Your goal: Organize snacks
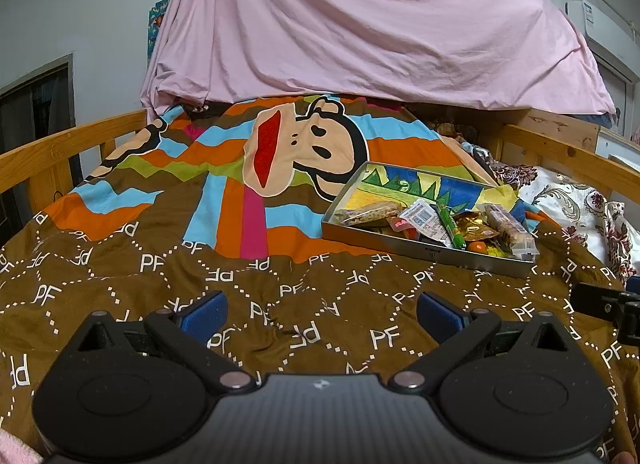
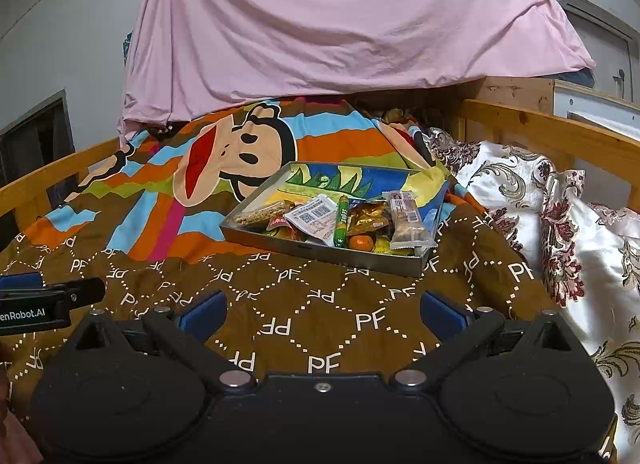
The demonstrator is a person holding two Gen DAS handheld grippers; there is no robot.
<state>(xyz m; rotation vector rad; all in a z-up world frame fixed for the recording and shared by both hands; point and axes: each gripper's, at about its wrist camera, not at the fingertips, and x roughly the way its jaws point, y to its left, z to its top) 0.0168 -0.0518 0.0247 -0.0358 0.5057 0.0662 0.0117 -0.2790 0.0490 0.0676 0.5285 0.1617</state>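
Left wrist view gives you the metal tray (image 1: 424, 250) off to your right on the bed, sitting on the cartoon monkey blanket (image 1: 280, 168) where the striped part meets the brown "PF" part. The snacks (image 1: 440, 224) are heaped along the tray's near wall; its far half shows only a colourful lining. Your left gripper (image 1: 320, 314) has its blue-padded jaws spread wide with nothing between them, hovering above the brown fabric short of the tray. At the right edge of this view a black piece of your right gripper (image 1: 608, 310) pokes in.

From the right wrist view the tray (image 2: 320, 254) lies almost straight ahead, so you read the contents better: a grain bar (image 2: 262, 214) at the left end, a white packet with a QR code (image 2: 316, 216), a green stick (image 2: 341, 220), a gold wrapper (image 2: 366, 218), a long clear-wrapped bar (image 2: 408, 220) at the right end, and a small orange fruit (image 2: 360, 242) against the near wall. Your right gripper (image 2: 322, 314) is likewise spread apart and empty, above the blanket. Your left gripper (image 2: 52, 298) shows at the left edge, with part of a printed label.

Only this view shows you how far the floral quilt (image 2: 540, 200) bunches up along the bed's right side, close to the tray's right corner. Wooden rails (image 2: 560, 132) border both sides, and a pink sheet (image 2: 340, 24) hangs across the far end. Nothing lies between either gripper and the tray.
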